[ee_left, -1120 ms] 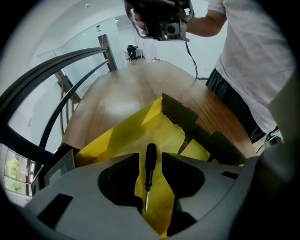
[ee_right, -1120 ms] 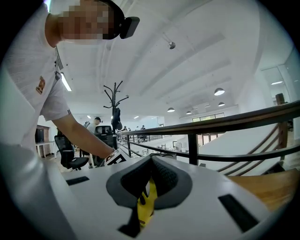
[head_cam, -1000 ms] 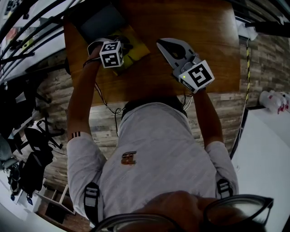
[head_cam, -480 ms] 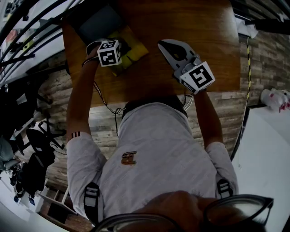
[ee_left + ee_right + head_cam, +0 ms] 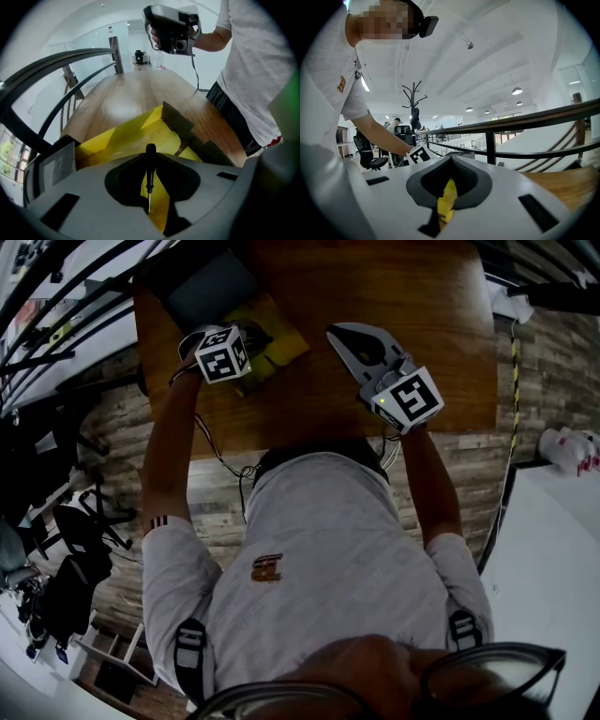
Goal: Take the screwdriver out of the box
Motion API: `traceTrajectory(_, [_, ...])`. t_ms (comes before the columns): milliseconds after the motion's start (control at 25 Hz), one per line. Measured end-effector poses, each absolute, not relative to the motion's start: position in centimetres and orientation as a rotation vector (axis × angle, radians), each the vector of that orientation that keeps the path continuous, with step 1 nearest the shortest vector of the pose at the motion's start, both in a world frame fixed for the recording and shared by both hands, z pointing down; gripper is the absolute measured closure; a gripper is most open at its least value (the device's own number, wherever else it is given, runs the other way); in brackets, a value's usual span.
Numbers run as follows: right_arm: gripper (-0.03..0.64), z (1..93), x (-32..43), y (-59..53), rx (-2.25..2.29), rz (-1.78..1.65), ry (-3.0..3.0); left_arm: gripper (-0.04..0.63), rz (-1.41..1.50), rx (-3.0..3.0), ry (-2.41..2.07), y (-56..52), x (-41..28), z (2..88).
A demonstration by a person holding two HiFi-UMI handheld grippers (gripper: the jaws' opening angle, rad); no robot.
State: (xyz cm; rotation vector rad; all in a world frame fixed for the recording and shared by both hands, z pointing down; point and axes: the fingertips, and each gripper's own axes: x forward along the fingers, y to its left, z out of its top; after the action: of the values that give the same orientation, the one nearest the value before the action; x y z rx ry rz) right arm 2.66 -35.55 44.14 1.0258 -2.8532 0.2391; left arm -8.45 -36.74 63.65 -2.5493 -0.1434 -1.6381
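Note:
The screwdriver (image 5: 150, 165), with a black handle and a thin shaft, stands upright between the pads of my left gripper (image 5: 150, 158), which is shut on it. Right below it is the open yellow box (image 5: 123, 137). In the head view the left gripper (image 5: 234, 357) points steeply down into the box (image 5: 277, 341), and its marker cube hides the jaws. My right gripper (image 5: 343, 335) hovers level over the table to the box's right. Its jaws (image 5: 451, 160) meet with nothing between them, and the yellow box (image 5: 449, 202) shows beyond them.
The wooden table (image 5: 412, 296) carries a dark grey flat lid or pad (image 5: 208, 287) behind the box. Dark foam pieces (image 5: 187, 132) lie along the box's right side. A curved railing (image 5: 56, 65) runs past the table's far edge. My torso stands against the near edge.
The left gripper's marker cube has shifted slightly left and rolled a little over the yellow box. The right gripper has stayed where it was.

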Motion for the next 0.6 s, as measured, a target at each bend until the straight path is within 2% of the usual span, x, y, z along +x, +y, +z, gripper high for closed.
traceTrajectory(600, [0.584, 41.2, -0.8, -33.7, 0.927, 0.157, -2.901, 0.512, -1.105, -2.819, 0.384, -36.5, -8.9, 53.5])
